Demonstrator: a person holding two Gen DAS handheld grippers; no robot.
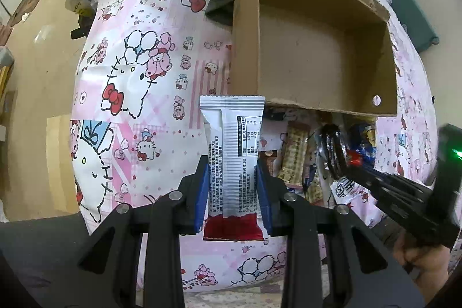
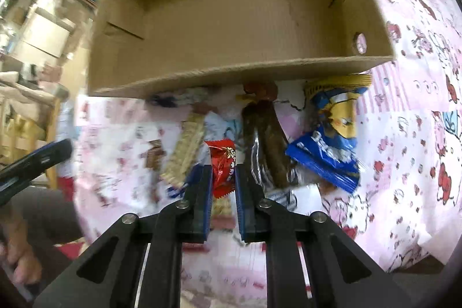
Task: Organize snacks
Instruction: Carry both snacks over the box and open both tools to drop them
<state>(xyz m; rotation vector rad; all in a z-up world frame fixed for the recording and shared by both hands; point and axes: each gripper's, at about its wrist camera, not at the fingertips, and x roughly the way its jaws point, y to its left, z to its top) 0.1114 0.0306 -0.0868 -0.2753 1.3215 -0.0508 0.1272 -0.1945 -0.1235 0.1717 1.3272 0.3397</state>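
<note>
The left gripper (image 1: 233,163), blue pads clamped on the sides of a long white-and-red snack bar wrapper (image 1: 233,160), holds it upright above the pink cartoon-print cloth (image 1: 130,82), just in front of the open brown cardboard box (image 1: 317,54). The right gripper (image 2: 223,172) pinches a small red foil snack packet (image 2: 221,169) among the loose snacks lying before the box: a beige wafer pack (image 2: 184,155), a dark brown wrapped stick (image 2: 268,140) and a blue-and-yellow packet (image 2: 332,140).
</note>
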